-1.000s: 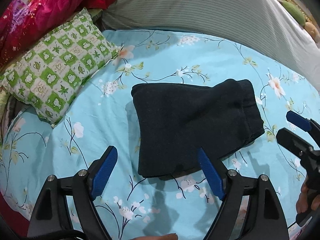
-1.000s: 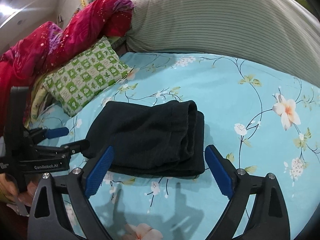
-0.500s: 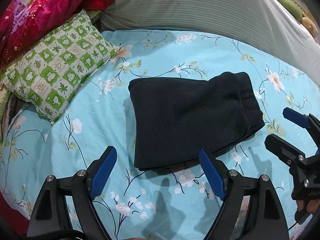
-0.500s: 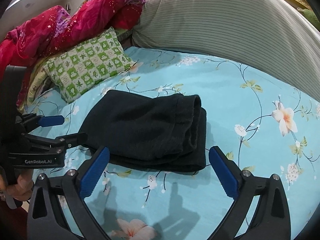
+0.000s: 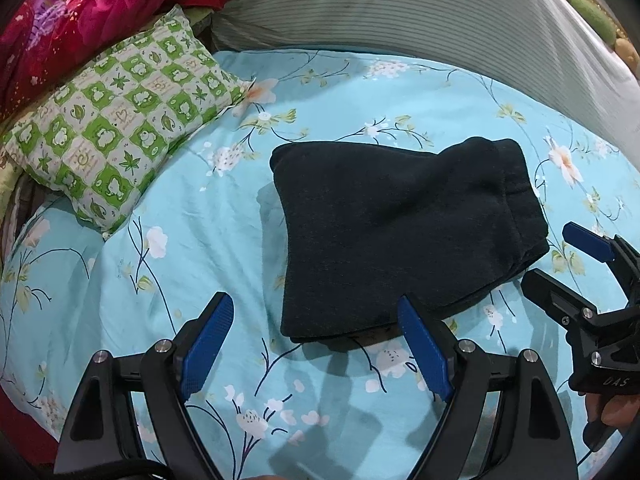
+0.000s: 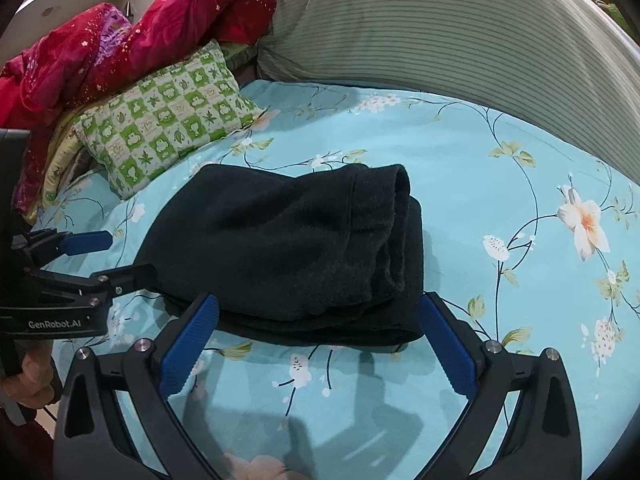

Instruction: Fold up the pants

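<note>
The dark pants (image 5: 400, 232) lie folded into a compact stack on the light blue floral bedsheet (image 5: 200, 248). They also show in the right wrist view (image 6: 288, 252), with the rolled waistband end on the right. My left gripper (image 5: 316, 344) is open and empty, just short of the stack's near edge. My right gripper (image 6: 320, 344) is open and empty, close to the stack's near right end. Each gripper shows in the other's view: the right one (image 5: 560, 260) at the right edge, the left one (image 6: 108, 256) at the left edge.
A green and white checked pillow (image 5: 116, 136) lies at the left. A red quilt (image 6: 120, 48) is piled behind it. A grey striped bolster (image 5: 420, 12) runs along the back of the bed. A hand (image 6: 28, 376) holds the left gripper's handle.
Both grippers have drawn back a little from the folded pants and stay open. The pants have not moved.
</note>
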Motion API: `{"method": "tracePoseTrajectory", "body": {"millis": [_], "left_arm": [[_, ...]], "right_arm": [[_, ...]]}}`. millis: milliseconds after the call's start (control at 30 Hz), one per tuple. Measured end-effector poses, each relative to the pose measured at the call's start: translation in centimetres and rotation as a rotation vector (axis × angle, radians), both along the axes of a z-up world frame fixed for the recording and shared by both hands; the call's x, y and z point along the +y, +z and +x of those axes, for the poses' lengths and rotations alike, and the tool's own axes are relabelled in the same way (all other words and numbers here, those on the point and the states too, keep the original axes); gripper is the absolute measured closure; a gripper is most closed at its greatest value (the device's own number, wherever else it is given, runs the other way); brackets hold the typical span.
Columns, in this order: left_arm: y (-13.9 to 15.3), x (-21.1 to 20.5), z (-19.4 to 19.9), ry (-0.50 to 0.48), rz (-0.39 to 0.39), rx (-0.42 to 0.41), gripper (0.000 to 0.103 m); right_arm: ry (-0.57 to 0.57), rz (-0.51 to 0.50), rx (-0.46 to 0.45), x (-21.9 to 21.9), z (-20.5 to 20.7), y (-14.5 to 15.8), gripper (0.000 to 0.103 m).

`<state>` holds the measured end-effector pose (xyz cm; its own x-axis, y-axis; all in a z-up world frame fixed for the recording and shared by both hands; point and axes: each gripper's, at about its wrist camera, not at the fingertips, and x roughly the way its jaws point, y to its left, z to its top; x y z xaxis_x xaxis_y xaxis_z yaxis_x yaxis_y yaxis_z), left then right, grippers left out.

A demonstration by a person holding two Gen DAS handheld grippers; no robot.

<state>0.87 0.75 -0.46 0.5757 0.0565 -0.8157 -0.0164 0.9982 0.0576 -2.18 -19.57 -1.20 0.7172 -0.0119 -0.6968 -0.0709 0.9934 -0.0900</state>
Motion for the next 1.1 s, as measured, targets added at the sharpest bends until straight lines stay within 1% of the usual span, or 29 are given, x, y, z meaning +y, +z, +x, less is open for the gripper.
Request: {"method": "tracePoseTrajectory", "body": {"millis": [333,1100], "left_arm": [[-0.39,0.25,0.44,-0.006,-0.011,0.011,0.019],[-0.3,-0.3,0.53,-0.027,-0.005,-0.001,0.019]], "right_arm": [[0.003,-0.003,0.0,0.06,0.22,-0.29,0.003],[0.007,0.005,-0.013,0.4,0.28,-0.22,0.003]]}}
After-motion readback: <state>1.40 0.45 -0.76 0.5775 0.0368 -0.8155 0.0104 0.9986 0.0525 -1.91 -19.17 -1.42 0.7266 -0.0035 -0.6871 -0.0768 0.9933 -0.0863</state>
